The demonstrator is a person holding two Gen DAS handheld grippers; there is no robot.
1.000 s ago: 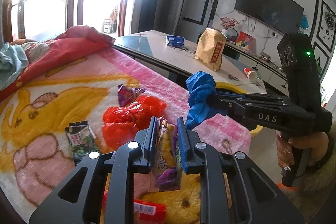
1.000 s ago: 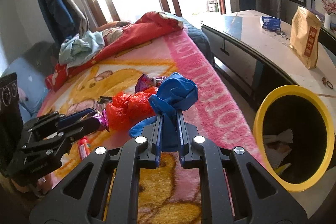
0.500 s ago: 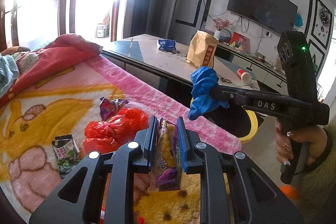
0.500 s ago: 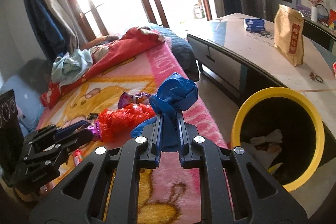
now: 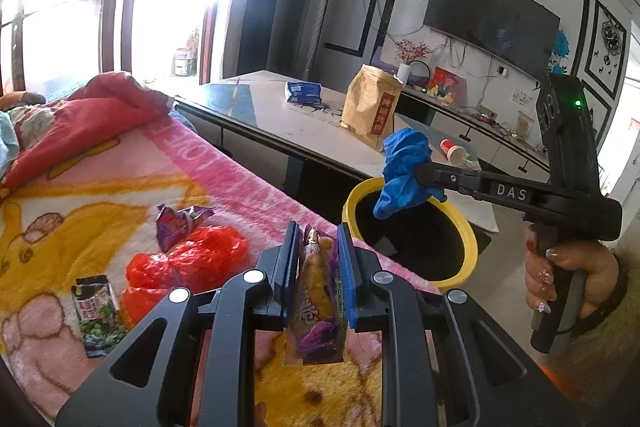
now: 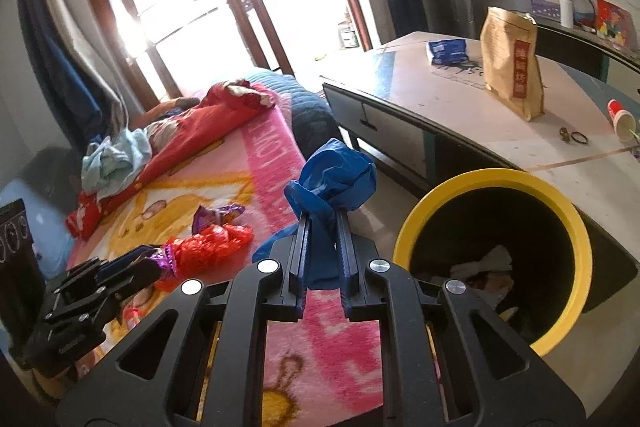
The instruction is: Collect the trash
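Clamping a crumpled blue bag [image 6: 334,183] between its closed fingers, the right gripper [image 6: 322,223] holds it in the air beside the rim of the yellow bin [image 6: 492,179], which has paper scraps inside. From the left camera the bag [image 5: 406,171] hangs over the bin's [image 5: 468,227] far edge. The left gripper [image 5: 318,247] is clenched on a purple-and-yellow snack wrapper [image 5: 318,303] standing upright between its pads. Below it on the pink cartoon blanket [image 5: 100,187] lie a red plastic bag [image 5: 188,263], a purple wrapper [image 5: 180,223] touching it, and a green snack packet [image 5: 96,311] nearby. Behind stands a low table [image 5: 280,115] with a brown paper bag [image 5: 372,111].
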